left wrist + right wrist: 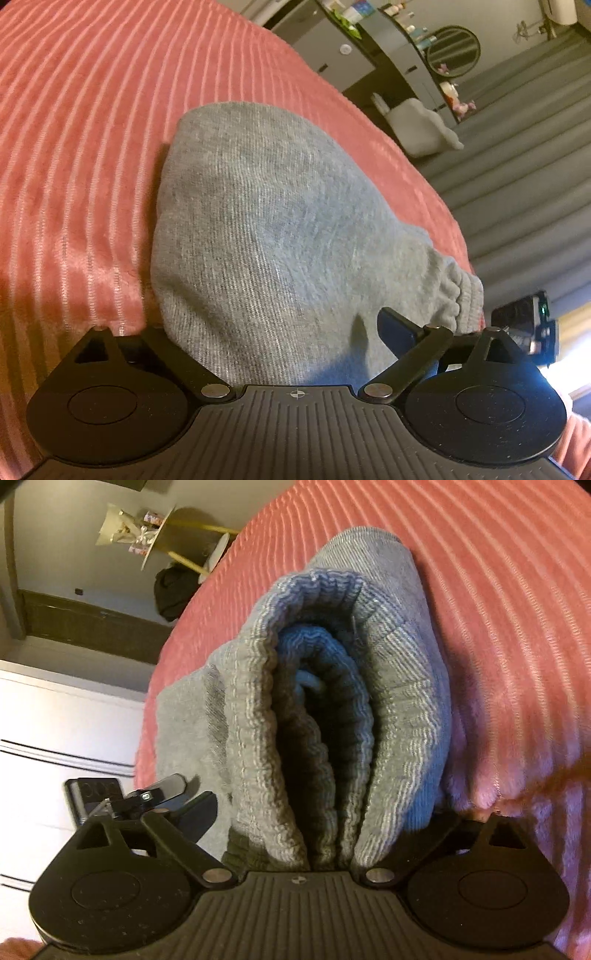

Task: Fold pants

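The grey sweatpants [280, 229] lie folded into a thick bundle on a pink ribbed bedspread [74, 147]. In the left wrist view the bundle fills the space between the jaws of my left gripper [280, 332], whose arms stand wide apart around the cloth; one dark fingertip [397, 332] presses into the fabric at the right. In the right wrist view the layered ribbed waistband of the sweatpants [325, 720] sits between the jaws of my right gripper [325, 823], which are spread around the stack. The other gripper [147, 797] shows at the left.
The bedspread [498, 627] ends at an edge near the bundle. Beyond it are a dark shelf unit [406, 62] with small items, a grey curtain [517, 166], a white wardrobe [55, 720] and a small round table [159, 535].
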Demonstrator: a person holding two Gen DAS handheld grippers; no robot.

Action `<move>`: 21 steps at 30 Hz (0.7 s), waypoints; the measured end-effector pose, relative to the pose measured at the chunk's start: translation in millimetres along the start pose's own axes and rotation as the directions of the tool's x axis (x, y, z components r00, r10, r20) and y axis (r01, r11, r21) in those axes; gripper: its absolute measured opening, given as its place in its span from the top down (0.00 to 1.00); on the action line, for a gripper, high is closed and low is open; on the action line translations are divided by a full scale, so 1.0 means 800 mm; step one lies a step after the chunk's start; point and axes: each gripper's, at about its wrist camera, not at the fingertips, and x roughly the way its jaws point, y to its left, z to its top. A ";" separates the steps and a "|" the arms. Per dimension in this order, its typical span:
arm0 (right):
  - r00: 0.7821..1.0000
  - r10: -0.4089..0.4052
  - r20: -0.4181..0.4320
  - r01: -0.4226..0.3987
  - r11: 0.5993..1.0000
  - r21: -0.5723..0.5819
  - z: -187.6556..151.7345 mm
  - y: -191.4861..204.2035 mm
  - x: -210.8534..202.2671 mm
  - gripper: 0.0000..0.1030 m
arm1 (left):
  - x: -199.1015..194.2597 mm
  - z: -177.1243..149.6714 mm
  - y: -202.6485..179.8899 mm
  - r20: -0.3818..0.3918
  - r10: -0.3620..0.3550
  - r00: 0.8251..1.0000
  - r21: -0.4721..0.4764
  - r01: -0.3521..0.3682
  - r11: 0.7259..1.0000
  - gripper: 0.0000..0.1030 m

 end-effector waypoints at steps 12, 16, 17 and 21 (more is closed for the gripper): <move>0.992 -0.121 0.045 0.120 0.992 0.043 -0.009 0.013 0.002 0.35 | -0.007 0.002 0.015 0.007 0.007 1.000 -0.053 -0.006 0.999 0.33; 0.990 -0.130 0.062 0.126 0.990 0.068 -0.012 0.005 -0.002 0.33 | -0.003 -0.002 0.011 0.017 -0.024 1.000 -0.029 0.025 0.999 0.27; 0.987 -0.141 0.072 0.136 0.988 0.070 -0.013 0.008 -0.001 0.33 | -0.003 -0.004 0.007 0.020 -0.005 1.000 -0.013 0.005 1.000 0.30; 0.967 -0.214 0.139 0.211 0.977 0.037 -0.028 0.027 0.000 0.37 | -0.008 0.001 -0.003 0.020 0.040 0.999 -0.008 -0.040 0.999 0.54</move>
